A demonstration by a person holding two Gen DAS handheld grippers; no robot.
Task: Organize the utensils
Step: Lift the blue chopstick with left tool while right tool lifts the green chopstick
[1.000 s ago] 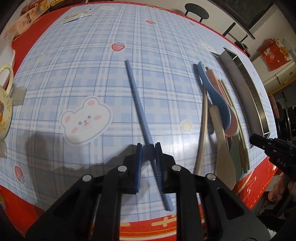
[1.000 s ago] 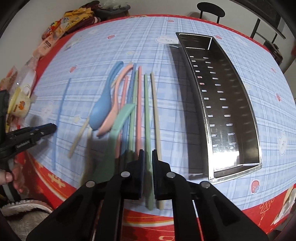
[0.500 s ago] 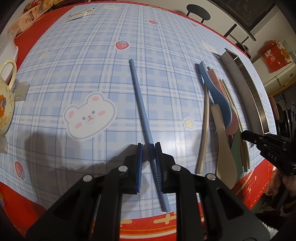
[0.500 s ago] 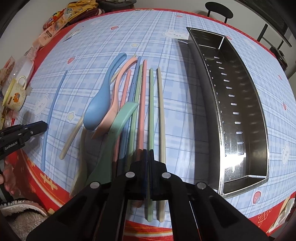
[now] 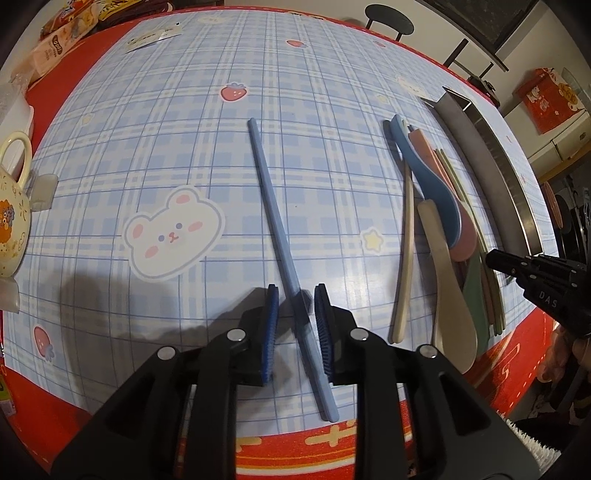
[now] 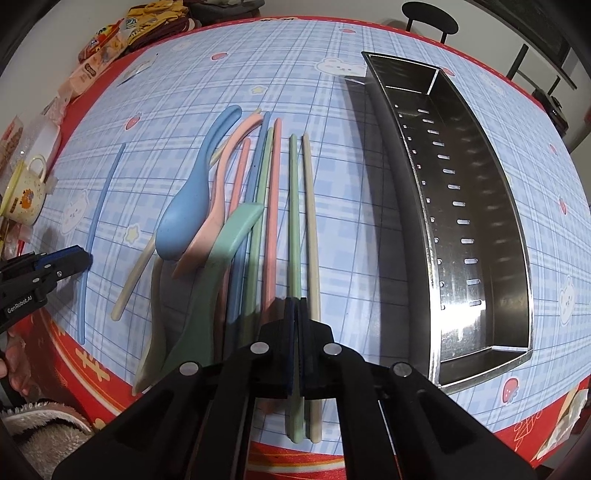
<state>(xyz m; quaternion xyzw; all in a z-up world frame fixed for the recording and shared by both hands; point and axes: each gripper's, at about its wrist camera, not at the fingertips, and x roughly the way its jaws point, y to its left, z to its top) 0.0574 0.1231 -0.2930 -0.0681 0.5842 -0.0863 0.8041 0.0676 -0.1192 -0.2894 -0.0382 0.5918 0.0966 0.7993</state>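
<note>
A lone blue chopstick (image 5: 275, 225) lies on the plaid tablecloth and runs between the fingers of my left gripper (image 5: 295, 295), which is open around it. My right gripper (image 6: 295, 302) is shut on a green chopstick (image 6: 294, 221) that lies beside a beige chopstick (image 6: 310, 221). Left of them lies a pile of pastel chopsticks and spoons, with a blue spoon (image 6: 188, 210), a pink spoon (image 6: 218, 206) and a green spoon (image 6: 221, 254). The steel utensil tray (image 6: 517, 236) stands at the right and holds nothing that I can see.
A yellow mug (image 5: 11, 229) stands at the table's left edge, with snack packets (image 6: 96, 62) at the far corner. The red table border (image 5: 325, 443) runs close under both grippers. A black stool (image 6: 430, 16) stands beyond the far edge.
My right gripper has closed on the green chopstick and moved slightly forward. My left gripper has stayed open around the blue chopstick, shifting only a little.
</note>
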